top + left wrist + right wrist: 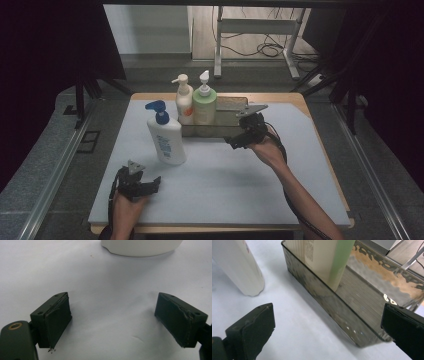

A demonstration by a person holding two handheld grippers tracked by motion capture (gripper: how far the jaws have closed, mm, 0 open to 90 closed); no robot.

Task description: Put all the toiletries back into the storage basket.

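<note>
A smoky clear tray (231, 106) stands at the back of the mat and holds a cream pump bottle (183, 102) and a green pump bottle (204, 106) upright at its left end. In front of it, out on the mat, a white bottle with a blue pump (165, 136) stands upright. My right gripper (239, 135) hovers at the tray's front wall (322, 297), open and empty (329, 332), with the green bottle (338, 262) just ahead. My left gripper (148, 185) rests low near the mat's front left, open and empty (113, 322), facing the white bottle's base (141, 247).
The grey mat (225, 190) covers a wooden table; its front and right parts are bare. The tray's right half (367, 297) holds nothing. Dark curtains and metal rails flank the table, and a desk frame (260, 30) with cables stands beyond.
</note>
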